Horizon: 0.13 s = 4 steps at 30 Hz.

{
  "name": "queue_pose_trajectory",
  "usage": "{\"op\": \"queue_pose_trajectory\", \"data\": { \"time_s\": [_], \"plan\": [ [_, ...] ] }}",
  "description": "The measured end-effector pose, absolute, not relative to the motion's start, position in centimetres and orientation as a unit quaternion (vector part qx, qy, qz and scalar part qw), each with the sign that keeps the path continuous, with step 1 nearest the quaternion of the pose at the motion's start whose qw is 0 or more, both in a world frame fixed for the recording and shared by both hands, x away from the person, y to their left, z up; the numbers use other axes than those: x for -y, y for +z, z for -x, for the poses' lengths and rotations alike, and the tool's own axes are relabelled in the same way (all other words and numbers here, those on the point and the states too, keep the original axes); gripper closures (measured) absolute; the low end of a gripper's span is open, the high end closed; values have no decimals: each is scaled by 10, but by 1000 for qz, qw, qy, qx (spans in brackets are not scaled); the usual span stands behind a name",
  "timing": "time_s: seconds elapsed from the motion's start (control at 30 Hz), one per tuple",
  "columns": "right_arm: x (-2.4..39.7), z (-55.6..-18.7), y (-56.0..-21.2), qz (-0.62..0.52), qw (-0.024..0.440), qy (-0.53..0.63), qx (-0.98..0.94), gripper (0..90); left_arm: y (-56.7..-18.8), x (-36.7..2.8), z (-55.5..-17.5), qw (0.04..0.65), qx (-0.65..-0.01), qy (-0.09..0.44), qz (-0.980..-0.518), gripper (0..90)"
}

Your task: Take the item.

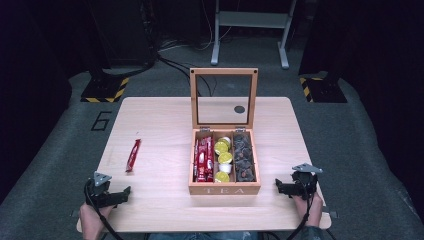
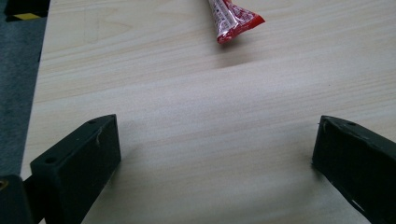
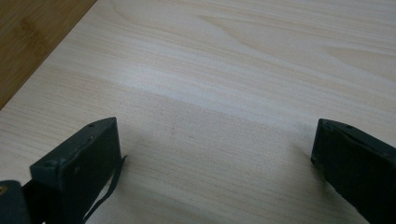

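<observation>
The left gripper (image 1: 120, 192) is resting low over the near-left corner of the table (image 1: 160, 215), its jaws standing wide apart with nothing but bare wood between them. In the left gripper view the red sachet (image 2: 233, 18) is lying ahead of the jaws and a little to their right, well apart from them, its crimped end pointing back toward the gripper. From above, the same sachet (image 1: 133, 155) is lying flat and alone on the table, its long side running away from the person, between the left gripper and the far edge.

Further out, off to the sachet's right, the wooden tea box (image 1: 224, 189) is sitting with its glazed lid (image 1: 224, 97) propped upright. Its left compartment is holding more red sachets (image 1: 203, 160), the middle one small yellow-topped cups (image 1: 223, 159), the right one dark wrapped pieces (image 1: 244, 157).

The right gripper (image 1: 278, 186) is sitting just beside the box's near-right corner, released as well, its jaws empty over the wood.

The likely job is getting the loose sachet into the left compartment. The risk is in the pickup: the sachet is thin and flat, so jaws coming down too steeply could be skating over it or pushing it along the smooth wood instead of pinching it. A grip near one end could be letting it droop and catch on the box wall or the packed sachets.
</observation>
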State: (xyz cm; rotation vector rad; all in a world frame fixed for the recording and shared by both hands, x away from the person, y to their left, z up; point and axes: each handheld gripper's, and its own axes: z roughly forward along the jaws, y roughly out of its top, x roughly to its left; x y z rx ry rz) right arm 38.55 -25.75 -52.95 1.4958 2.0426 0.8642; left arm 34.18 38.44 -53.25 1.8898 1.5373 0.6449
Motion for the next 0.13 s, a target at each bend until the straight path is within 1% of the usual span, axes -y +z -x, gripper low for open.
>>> {"op": "queue_pose_trajectory", "data": {
  "time_s": [0.13],
  "plan": [
    [258,-386,-530,-546,230,316,-741,3,-533,-387,-347,308,-572,246,-719,0]
  ]
}}
